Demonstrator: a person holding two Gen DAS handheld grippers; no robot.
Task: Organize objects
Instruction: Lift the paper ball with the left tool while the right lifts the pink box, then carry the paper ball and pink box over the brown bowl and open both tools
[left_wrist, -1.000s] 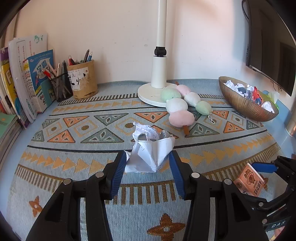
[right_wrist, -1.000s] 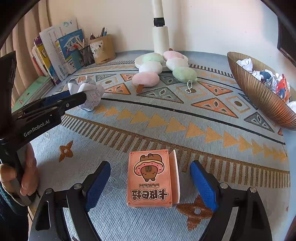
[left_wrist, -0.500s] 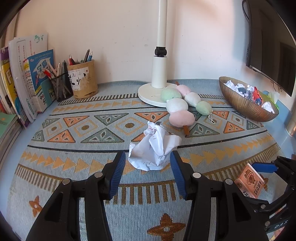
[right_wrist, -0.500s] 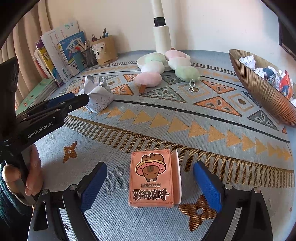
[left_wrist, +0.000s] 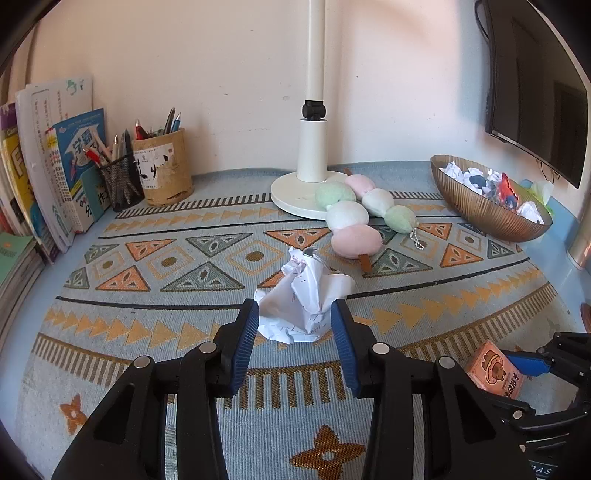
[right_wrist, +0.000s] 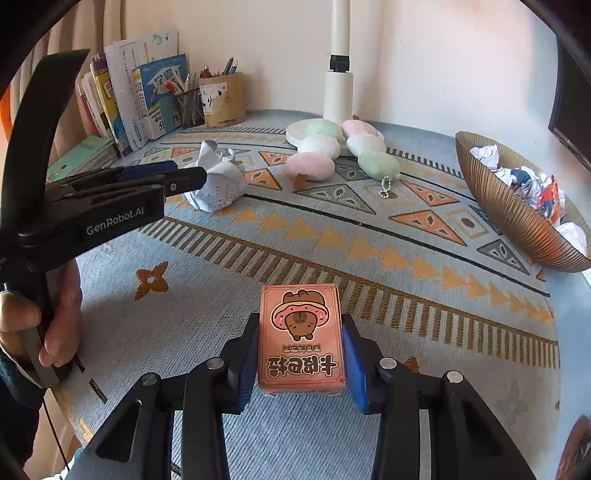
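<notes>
The card box (right_wrist: 302, 338) is a small salmon-pink pack printed with a cartoon brown animal in a pink frilled hat and bold dark lettering; it sits clamped between the blue pads of the right gripper (right_wrist: 301, 354), low over the near part of the mat; the crumpled paper (left_wrist: 304, 301) is a white ball of creased sheet with faint handwriting, lying on the mat between the blue pads of the left gripper (left_wrist: 293, 343), whose jaws stand narrow around it, though whether they press it I cannot tell; the woven mat (left_wrist: 184, 266) is pale blue with orange and grey triangles and striped bands; on it a white lamp base (left_wrist: 295, 195) touches a plush dango skewer (left_wrist: 354, 225) of pink, white and green balls; a ribbed bronze bowl (left_wrist: 484, 214) holds paper scraps at the right; pen holders (left_wrist: 162, 173) and upright books (left_wrist: 55, 166) line the cream wall.
</notes>
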